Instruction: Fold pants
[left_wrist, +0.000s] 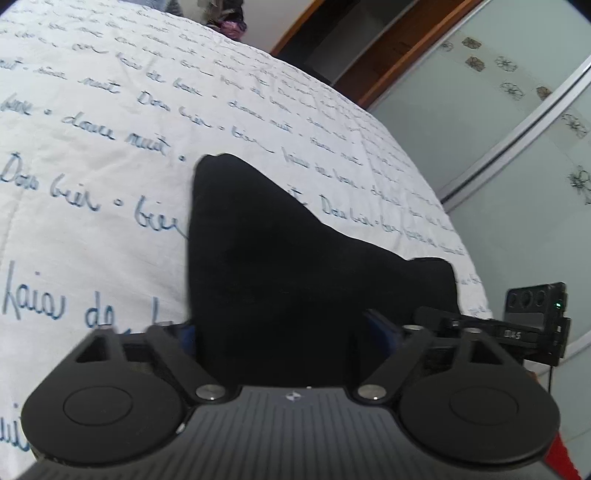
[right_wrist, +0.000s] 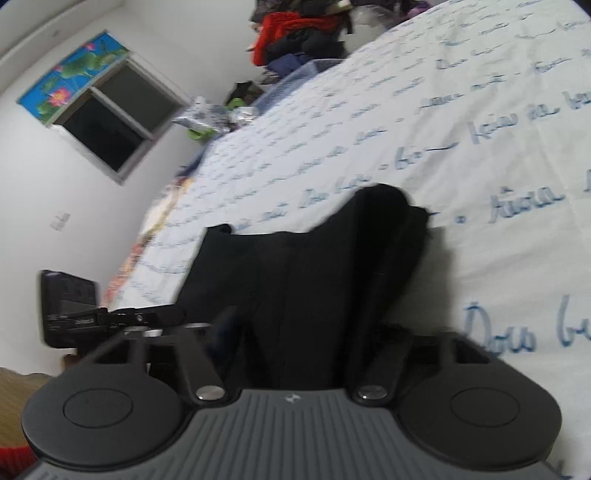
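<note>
While two claws (left (left_wrist: 291, 328), right (right_wrist: 295, 332)) reach in, grip unclear; one black pants (left_wrist: 280, 258) on bedspread (left_wrist: 92, 147).

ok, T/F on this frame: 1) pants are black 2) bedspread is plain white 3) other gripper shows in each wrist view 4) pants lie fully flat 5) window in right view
1) The pants are black. True.
2) The bedspread is plain white. False: it carries blue handwriting print.
3) Each wrist view shows the other gripper. True: right gripper, left gripper.
4) The pants lie fully flat. False: fabric rises between both grippers' fingers.
5) A window shows in the right view. True.
</note>
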